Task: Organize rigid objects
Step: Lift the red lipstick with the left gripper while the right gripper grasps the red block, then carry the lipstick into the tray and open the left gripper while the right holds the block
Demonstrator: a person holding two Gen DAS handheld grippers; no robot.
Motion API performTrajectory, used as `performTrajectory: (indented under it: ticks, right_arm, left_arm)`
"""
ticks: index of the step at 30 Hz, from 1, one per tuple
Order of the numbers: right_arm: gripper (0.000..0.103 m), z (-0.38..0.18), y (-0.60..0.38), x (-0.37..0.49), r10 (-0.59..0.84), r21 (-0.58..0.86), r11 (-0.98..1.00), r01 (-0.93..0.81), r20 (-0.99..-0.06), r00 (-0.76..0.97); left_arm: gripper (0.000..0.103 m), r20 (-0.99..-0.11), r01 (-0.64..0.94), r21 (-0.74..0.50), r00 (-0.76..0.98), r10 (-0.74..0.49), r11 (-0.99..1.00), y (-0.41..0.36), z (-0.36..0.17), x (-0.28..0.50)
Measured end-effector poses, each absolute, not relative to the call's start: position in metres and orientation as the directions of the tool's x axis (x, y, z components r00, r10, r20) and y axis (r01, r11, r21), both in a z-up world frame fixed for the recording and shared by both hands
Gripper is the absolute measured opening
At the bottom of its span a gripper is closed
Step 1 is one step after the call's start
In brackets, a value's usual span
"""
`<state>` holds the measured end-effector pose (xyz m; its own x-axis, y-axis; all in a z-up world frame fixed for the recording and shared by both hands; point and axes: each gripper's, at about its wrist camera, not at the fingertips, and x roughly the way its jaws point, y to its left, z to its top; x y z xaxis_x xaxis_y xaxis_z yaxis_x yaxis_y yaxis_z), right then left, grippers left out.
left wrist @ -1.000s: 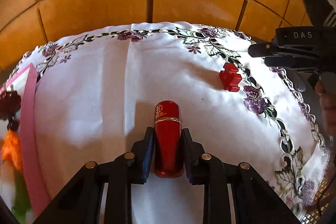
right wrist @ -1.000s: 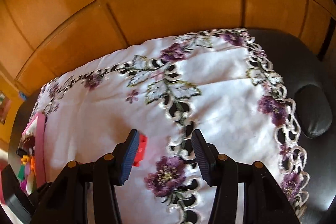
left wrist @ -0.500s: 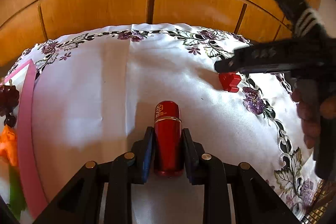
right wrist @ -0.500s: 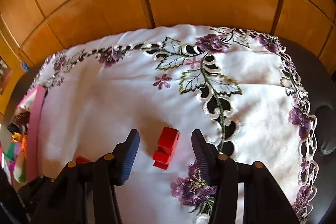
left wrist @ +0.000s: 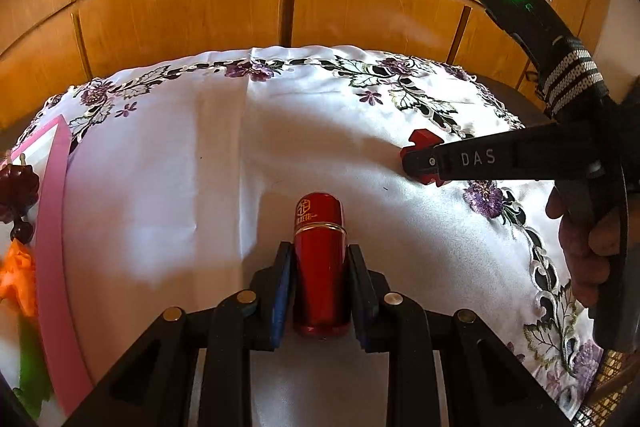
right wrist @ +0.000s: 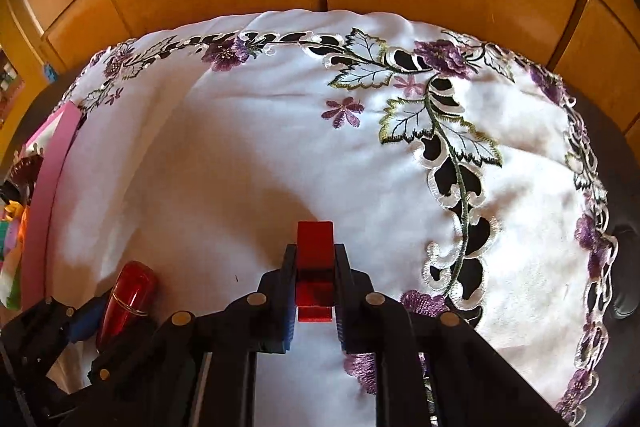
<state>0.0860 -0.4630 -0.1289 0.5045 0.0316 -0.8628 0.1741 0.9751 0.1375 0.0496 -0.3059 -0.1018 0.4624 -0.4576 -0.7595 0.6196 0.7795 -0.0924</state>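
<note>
A glossy red tube (left wrist: 319, 215) with a gold band lies on the white embroidered cloth (left wrist: 180, 187). My left gripper (left wrist: 320, 247) is shut on its lower half. To the right, a small red block (left wrist: 422, 137) sits near the cloth's flowered border, and the right gripper (left wrist: 424, 163) covers most of it. In the right wrist view my right gripper (right wrist: 315, 249) is shut on the red block (right wrist: 315, 239), both pads pressing its sides. The red tube (right wrist: 128, 295) and the left gripper (right wrist: 80, 319) show at the lower left.
A pink-rimmed tray (left wrist: 52, 227) with dark beads and orange and green items stands at the cloth's left edge. Wooden cabinet panels (left wrist: 180, 7) rise behind the table. A hand (left wrist: 580, 239) holds the right gripper's handle. Dark table surface (right wrist: 624, 187) shows past the cloth's right border.
My right gripper came in from the right, dropped over the red block and shut on it. The left gripper stayed still on the red tube.
</note>
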Motion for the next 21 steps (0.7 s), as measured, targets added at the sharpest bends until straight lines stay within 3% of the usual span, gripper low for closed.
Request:
performTrajectory:
  ticks: [9, 21]
  right_arm:
    - [0.014, -0.13, -0.464, 0.084, 0.043, 0.137, 0.979, 0.148, -0.859, 0.51]
    - [0.014, -0.133, -0.448, 0.082, -0.031, 0.024, 0.995, 0.094, -0.844, 0.535]
  left_arm:
    - [0.026, -0.763, 0.604, -0.091, 0.468, -0.445, 0.791, -0.295, -0.09, 0.04]
    - [0.026, -0.665, 0.619, -0.095, 0.543, -0.512, 0.78, -0.261, -0.021, 0.007]
